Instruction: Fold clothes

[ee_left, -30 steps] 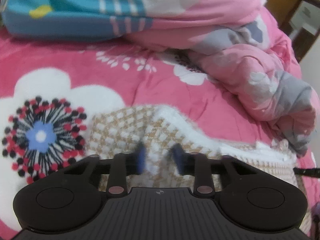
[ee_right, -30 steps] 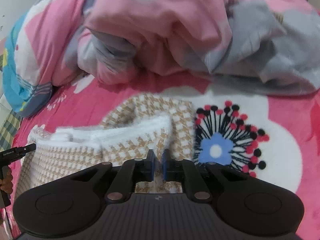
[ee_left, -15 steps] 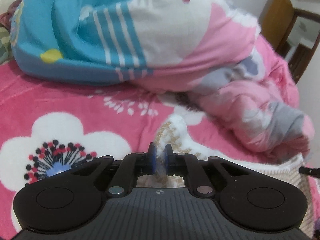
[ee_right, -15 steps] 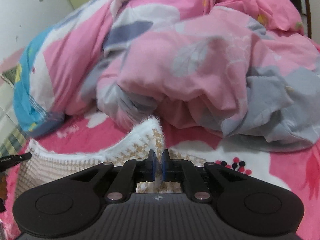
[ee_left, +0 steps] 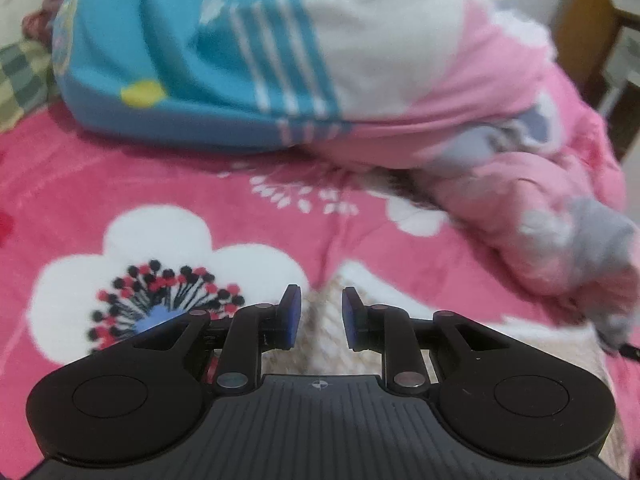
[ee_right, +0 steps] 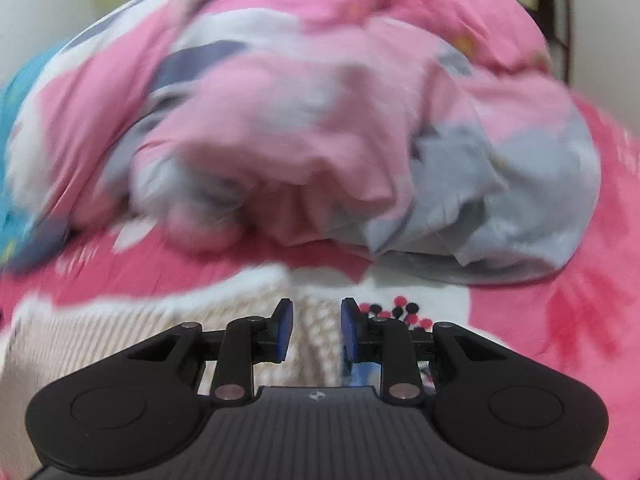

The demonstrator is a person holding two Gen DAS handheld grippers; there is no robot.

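Note:
A beige-and-white checked garment [ee_left: 532,344] with a fluffy white lining lies on the pink bed. In the left wrist view my left gripper [ee_left: 318,312] hovers over the garment's left corner. Its jaws are opening, and the cloth shows in the gap below the blue pads [ee_left: 290,316], which do not press on it. In the right wrist view the garment [ee_right: 120,328] stretches off to the left. My right gripper [ee_right: 316,322] is over its right corner, jaws opening too, with the cloth lying loose beneath the gap.
A rumpled pink, grey and blue quilt [ee_left: 280,60] [ee_right: 320,120] is heaped just beyond the garment. The pink blanket with big white flowers [ee_left: 160,248] covers the bed. Wooden furniture [ee_left: 580,20] stands at the far right; a checked pillow [ee_left: 20,80] at the far left.
Half a second ago both grippers were shut on raised corners of the garment. Both have since risen and tilted up, their jaws have parted, and the corners have dropped back down.

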